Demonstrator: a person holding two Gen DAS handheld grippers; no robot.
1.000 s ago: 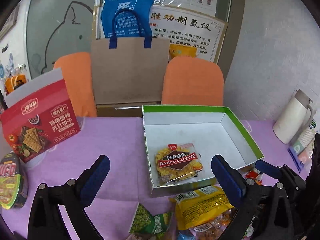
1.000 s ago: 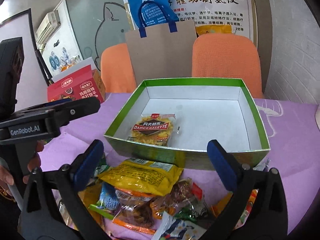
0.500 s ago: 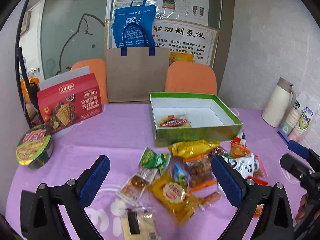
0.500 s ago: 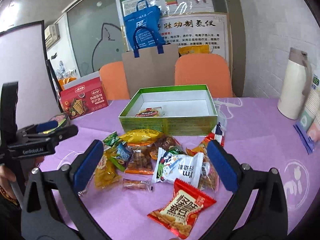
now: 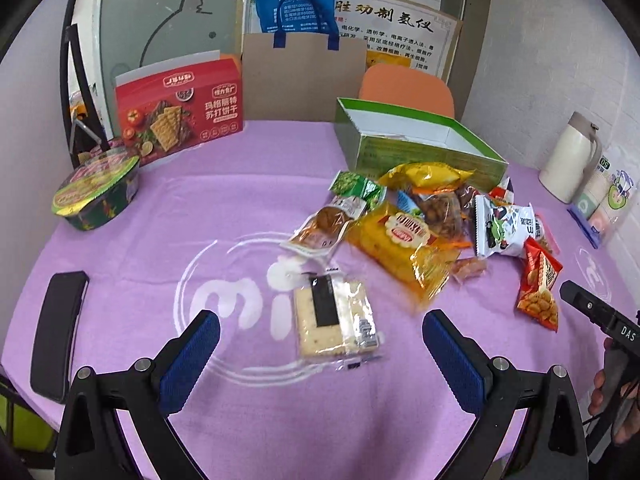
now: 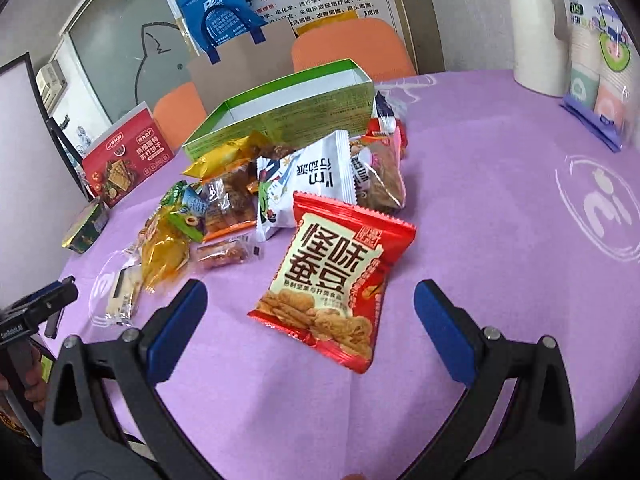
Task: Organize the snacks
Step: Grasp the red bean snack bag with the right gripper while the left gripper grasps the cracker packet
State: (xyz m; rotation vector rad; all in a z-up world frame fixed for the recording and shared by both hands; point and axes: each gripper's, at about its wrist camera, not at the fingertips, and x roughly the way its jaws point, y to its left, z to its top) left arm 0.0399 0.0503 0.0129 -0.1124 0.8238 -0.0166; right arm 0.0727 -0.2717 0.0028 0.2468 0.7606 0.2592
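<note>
A green open box [image 5: 416,148] [image 6: 288,114] stands at the back of the purple table. Several snack packets lie in a heap in front of it. A clear cracker packet [image 5: 334,318] lies just ahead of my left gripper [image 5: 320,344], which is open and empty. A red bean-snack packet [image 6: 334,276] [image 5: 540,284] lies just ahead of my right gripper [image 6: 310,312], which is open and empty. A yellow packet [image 5: 404,248] and a white packet [image 5: 502,226] [image 6: 308,180] lie in the heap.
A red cracker carton [image 5: 180,110] and a noodle bowl [image 5: 98,188] stand at the left. A black phone [image 5: 58,332] lies near the front left edge. A white jug [image 5: 570,158] [image 6: 538,28] and paper cups [image 6: 596,64] stand at the right. A brown paper bag [image 5: 304,76] stands behind.
Both grippers have pulled back from the green box and dropped lower. The left now faces the cracker packet, the right faces the red packet. Both stayed open.
</note>
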